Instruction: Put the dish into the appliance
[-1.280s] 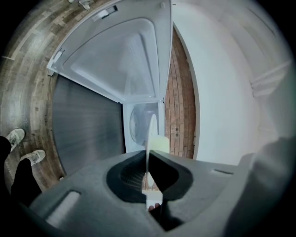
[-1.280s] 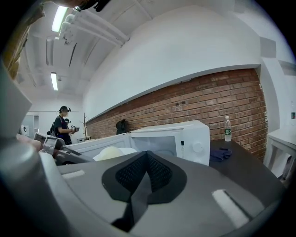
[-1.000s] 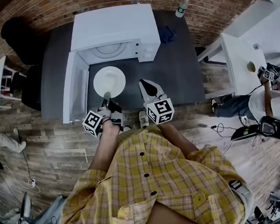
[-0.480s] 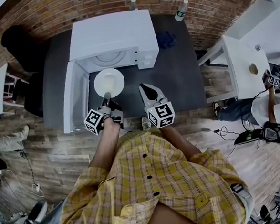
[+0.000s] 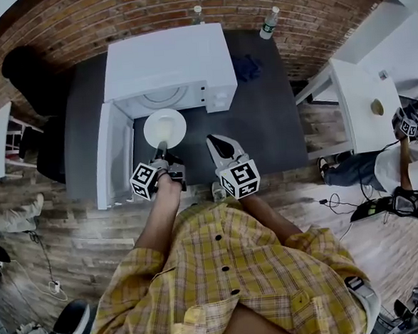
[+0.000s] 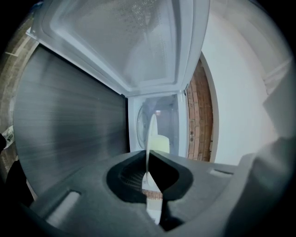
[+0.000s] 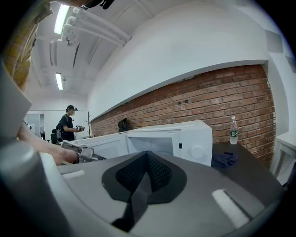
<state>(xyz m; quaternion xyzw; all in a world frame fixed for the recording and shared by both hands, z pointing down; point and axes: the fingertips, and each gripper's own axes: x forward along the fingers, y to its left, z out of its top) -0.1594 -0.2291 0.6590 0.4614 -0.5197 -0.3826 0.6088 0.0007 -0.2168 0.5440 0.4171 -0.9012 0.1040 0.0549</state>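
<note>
— Where is the plate (image 5: pixel 165 128) right now?

— My left gripper (image 5: pixel 161 149) is clamped on its near rim. It sits over the dark tabletop (image 5: pixel 262 116), right at the mouth of the white microwave (image 5: pixel 166 58). I can't tell whether its far rim has crossed the sill. In the left gripper view I see the plate (image 6: pixel 151 134) edge-on between my jaws, with the cavity straight behind it.

— What's close enough to get in the way?

— The door (image 5: pixel 114 153) is swung wide open just to the left of the plate, and my left gripper is beside its free end. Inside, the round turntable (image 5: pixel 163 97) lies on the cavity floor.

— And your other hand?

— My right gripper (image 5: pixel 217 145) is near the plate, to its right, jaws pressed together on nothing. It points toward the microwave's control panel (image 5: pixel 220 96).

— Anything else on the tabletop?

— A blue cloth (image 5: pixel 247 67) lies right of the microwave. Two bottles (image 5: pixel 269 23) stand at the back by the brick wall (image 5: pixel 312 13). Another person (image 5: pixel 401 163) stands well off to the right.
</note>
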